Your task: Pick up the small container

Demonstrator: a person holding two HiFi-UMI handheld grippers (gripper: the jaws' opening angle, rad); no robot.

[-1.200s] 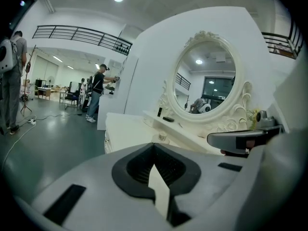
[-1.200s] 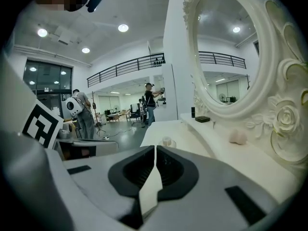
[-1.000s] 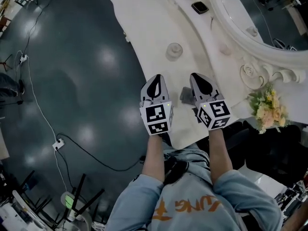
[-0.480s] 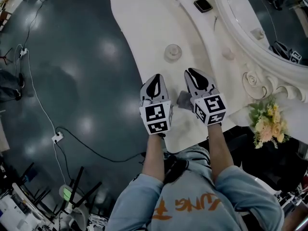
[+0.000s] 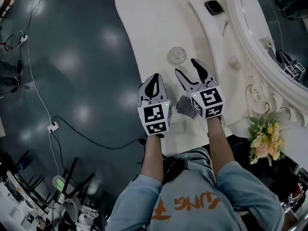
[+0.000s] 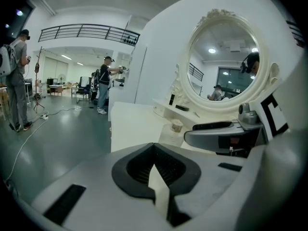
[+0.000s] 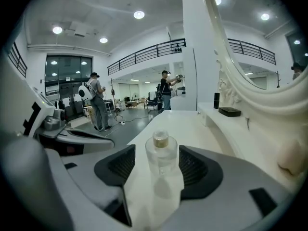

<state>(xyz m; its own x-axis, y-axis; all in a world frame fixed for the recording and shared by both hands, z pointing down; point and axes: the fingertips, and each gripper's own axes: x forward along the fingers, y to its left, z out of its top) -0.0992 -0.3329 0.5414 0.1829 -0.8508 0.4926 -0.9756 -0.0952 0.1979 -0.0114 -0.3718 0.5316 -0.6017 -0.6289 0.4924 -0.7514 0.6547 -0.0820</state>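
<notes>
The small container (image 5: 176, 55) is a clear round jar with a pale lid, standing on the white vanity table (image 5: 149, 28). My right gripper (image 5: 186, 67) points at it, and its jaws are opening with nothing pressed between the pads. The jar stands just past the fingertips, apart from them. In the right gripper view the small container (image 7: 160, 153) shows upright in line with the gap of the right gripper (image 7: 155, 179). My left gripper (image 5: 153, 84) hovers at the table's near left edge, shut and empty; in the left gripper view the left gripper (image 6: 155, 173) has its pads together.
A grey cloth (image 5: 184, 105) lies on the table under my right gripper. A raised shelf carries a dark flat device (image 5: 213, 6) and a small pink knob (image 5: 234, 61). An ornate mirror frame (image 5: 262, 88) and flowers (image 5: 263, 141) stand at the right. A cable (image 5: 53, 126) runs across the floor.
My right gripper has moved forward toward the small container and its jaws have gone from shut to wide apart. The left gripper has barely moved.
</notes>
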